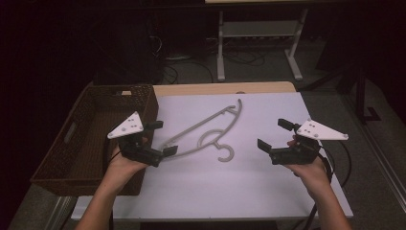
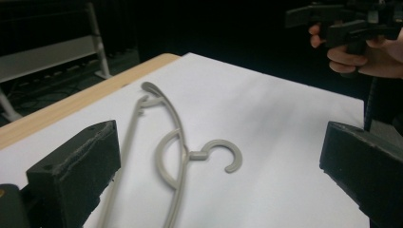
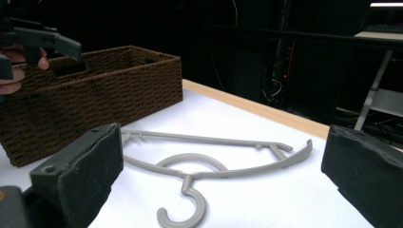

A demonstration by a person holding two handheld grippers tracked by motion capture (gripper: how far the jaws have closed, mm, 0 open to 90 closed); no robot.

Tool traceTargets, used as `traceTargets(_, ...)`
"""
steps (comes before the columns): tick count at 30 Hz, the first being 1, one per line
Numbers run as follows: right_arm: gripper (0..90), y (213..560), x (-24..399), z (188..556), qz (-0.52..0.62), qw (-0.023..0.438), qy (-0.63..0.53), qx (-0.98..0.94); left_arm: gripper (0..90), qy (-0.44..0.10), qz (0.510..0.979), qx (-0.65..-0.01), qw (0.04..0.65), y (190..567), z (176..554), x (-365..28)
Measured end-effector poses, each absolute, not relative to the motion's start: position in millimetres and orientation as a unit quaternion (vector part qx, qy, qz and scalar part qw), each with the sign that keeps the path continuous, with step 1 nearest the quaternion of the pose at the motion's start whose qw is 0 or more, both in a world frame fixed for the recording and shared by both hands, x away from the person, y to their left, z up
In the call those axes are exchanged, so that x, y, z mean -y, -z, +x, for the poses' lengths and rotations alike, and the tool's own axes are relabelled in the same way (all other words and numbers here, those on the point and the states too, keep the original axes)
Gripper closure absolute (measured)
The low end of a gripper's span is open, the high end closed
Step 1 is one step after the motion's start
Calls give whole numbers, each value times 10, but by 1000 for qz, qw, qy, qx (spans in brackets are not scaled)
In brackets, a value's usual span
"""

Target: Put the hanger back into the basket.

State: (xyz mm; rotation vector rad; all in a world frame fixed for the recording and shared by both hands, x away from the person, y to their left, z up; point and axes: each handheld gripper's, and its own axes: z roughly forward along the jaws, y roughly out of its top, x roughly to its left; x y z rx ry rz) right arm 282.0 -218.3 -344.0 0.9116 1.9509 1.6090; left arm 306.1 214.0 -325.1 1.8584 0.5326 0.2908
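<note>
A grey plastic hanger (image 1: 206, 129) lies flat on the white sheet, its hook (image 1: 226, 153) towards the person. My left gripper (image 1: 163, 138) hovers open at the hanger's left end, which passes close by its lower jaw. In the left gripper view the hanger (image 2: 178, 142) lies ahead between the wide-apart jaws of my left gripper (image 2: 218, 166). My right gripper (image 1: 274, 134) is open to the right of the hanger, apart from it and empty. The right gripper view shows the hanger (image 3: 209, 171) ahead of my right gripper (image 3: 223, 175).
A brown woven basket (image 1: 143, 103) stands at the table's left edge, just behind the left hand, and looks empty. The white sheet (image 1: 239, 187) covers most of the wooden table (image 1: 201, 88). A metal-legged frame (image 1: 220, 52) stands on the floor beyond.
</note>
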Motion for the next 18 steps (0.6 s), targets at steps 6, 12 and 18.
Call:
traceTargets(6,0,3505,2158,2855,326,221,-572,-719,0,-105,805,-216,543,3359,3201,-1894)
traceTargets(12,0,3539,2155,2860,332,213,-572,-719,0,-99,826,-214,512,3546,3337,-1680)
traceTargets(18,0,3542,2157,2857,330,215,-573,-719,93,-90,843,-218,483,3734,3475,-1564)
